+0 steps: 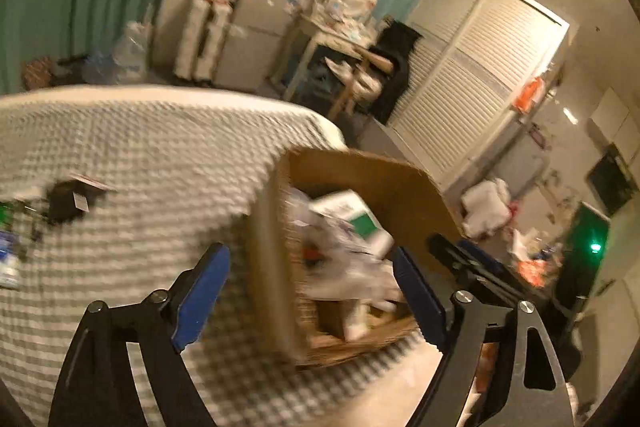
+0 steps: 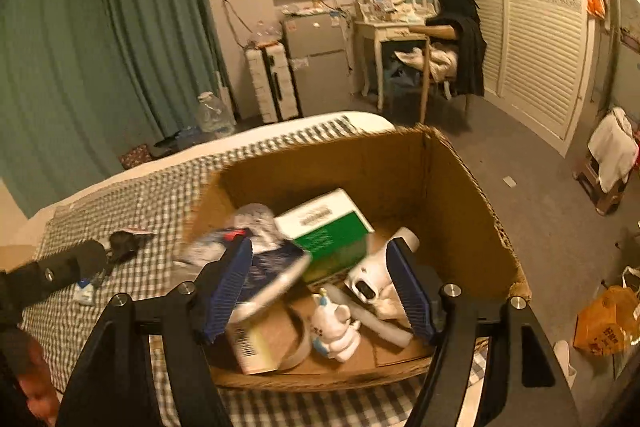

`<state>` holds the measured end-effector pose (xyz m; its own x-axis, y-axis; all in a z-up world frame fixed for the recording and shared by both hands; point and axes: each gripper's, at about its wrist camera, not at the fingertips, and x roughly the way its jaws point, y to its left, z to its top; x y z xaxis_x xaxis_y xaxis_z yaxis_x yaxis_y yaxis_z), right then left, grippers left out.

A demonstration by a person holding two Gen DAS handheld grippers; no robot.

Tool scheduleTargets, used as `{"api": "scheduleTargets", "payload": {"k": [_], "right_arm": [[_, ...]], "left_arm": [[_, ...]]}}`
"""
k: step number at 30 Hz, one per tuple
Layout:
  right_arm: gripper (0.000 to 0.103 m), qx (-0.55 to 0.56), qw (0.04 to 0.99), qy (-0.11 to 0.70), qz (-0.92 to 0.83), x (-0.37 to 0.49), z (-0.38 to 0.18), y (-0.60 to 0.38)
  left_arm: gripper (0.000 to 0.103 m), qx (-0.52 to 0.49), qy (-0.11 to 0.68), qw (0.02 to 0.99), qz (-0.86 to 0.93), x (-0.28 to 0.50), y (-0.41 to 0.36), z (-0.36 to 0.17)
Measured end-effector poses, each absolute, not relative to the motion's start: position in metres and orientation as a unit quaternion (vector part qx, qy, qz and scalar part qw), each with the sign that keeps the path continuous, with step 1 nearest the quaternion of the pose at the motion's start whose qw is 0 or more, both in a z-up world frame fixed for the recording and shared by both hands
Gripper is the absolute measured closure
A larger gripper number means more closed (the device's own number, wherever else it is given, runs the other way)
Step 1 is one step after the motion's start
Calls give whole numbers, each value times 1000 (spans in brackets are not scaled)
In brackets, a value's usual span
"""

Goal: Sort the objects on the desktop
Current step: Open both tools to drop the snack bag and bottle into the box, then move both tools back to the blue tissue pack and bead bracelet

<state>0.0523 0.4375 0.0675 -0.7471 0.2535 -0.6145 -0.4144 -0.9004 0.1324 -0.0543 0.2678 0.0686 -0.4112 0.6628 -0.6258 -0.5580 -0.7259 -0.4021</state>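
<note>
At the far left of the checked cloth (image 2: 132,195), a small black object with a tag (image 2: 124,241) and a blue-and-white packet (image 2: 85,294) are seen lying unsorted, well apart from the cardboard box (image 2: 460,187). The left gripper (image 1: 310,291) is held spread wide with nothing between its blue pads (image 1: 200,291), hovering over the box's near wall; that view is blurred, so finer detail cannot be told. Further right, the right gripper (image 2: 320,287) is likewise spread apart above the box, and a blurred blue-and-white pouch (image 2: 256,259) is seen against its left pad, apparently dropping free rather than gripped, though this cannot be told for certain. Inside the box, a green-and-white carton (image 2: 328,231), a white figurine (image 2: 334,331) and a white device with a dark lens (image 2: 370,277) are already gathered. The release is judged best completed with the fingers kept fully apart and lifted straight up, so the pouch is not dragged out over the rim.
</note>
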Motion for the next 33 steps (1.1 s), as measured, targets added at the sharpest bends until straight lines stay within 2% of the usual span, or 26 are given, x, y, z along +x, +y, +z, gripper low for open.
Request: {"api": "scheduleTargets", "payload": {"k": [4,6,13,19,21,23,27,33], "right_arm": [[34,-298,136,112,938,46,80,397],[34,-299,111,97,943,38,84,373],[34,-304,34,100,947,1,74,302],[34,-321,-9,60,945,-37,42,247],[32,-326,-22,53,944,-47,28,231],[27,-337,-32,45,940,-59,13,219],[26,-364,-43,30,930,-80,-20,205],[26,-396,-46,20,917,-114,-48,197]], "left_arm": [[10,-352,-37,285,891,-55,199,87],[1,-329,-35,239,913,-57,170,93],[0,-282,-8,99,954,-76,50,96],[0,-304,-8,45,952,-96,-12,43],[0,-326,-15,36,945,-102,-20,18],[0,-347,-27,38,937,-107,-24,-8],[0,-372,-34,48,927,-112,-11,-48],[0,-379,27,69,922,-137,18,-94]]}}
